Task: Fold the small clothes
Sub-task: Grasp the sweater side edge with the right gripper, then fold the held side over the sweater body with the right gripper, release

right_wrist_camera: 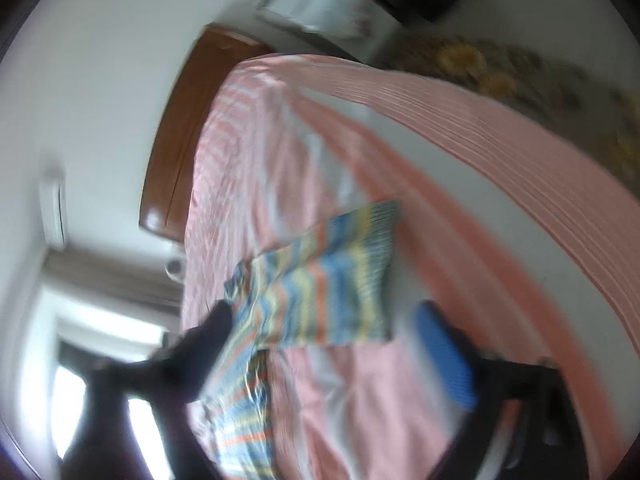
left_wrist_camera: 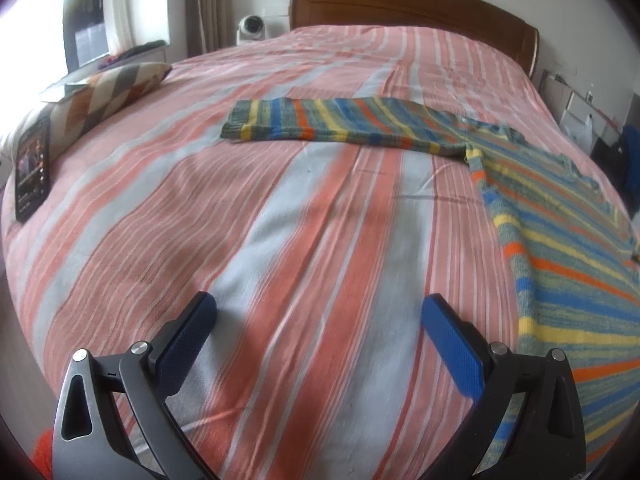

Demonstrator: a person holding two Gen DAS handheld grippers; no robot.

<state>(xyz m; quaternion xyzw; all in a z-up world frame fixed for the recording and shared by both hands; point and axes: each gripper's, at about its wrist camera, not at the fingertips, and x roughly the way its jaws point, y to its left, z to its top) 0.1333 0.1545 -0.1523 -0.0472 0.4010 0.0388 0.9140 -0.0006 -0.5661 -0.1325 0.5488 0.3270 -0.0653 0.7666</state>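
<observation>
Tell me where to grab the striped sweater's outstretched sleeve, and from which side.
Grip the sleeve at its ribbed cuff, coming from the left gripper's side. It lies flat and straight across the bedspread with the cuff as its free end, so lifting there probably folds it over the body.

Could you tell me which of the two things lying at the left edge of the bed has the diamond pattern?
The cushion, farther up the bed toward the window, has grey, orange and cream diamonds. The booklet below it is dark and flat.
</observation>
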